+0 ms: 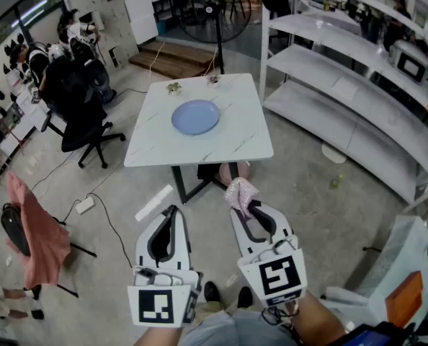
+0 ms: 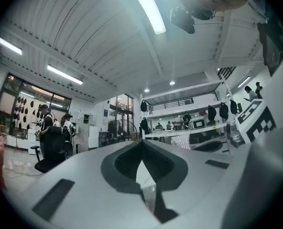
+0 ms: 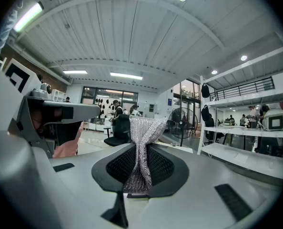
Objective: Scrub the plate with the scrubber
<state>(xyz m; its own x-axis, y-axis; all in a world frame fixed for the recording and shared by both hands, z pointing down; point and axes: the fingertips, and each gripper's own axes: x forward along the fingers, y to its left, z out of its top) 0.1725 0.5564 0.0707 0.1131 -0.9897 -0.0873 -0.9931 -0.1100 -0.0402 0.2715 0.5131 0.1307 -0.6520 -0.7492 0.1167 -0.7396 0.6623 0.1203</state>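
Pinching the scrubber (image 1: 241,192) in my right gripper (image 1: 237,207), left gripper (image 1: 172,209) closed, empty. No scrubbing yet, gotta reach the plate (image 1: 196,116) on the counter (image 1: 232,141) first.

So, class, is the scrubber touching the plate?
Apart. The head view shows the scrubber pinched in the right gripper, over the floor short of the table, where the plate lies.
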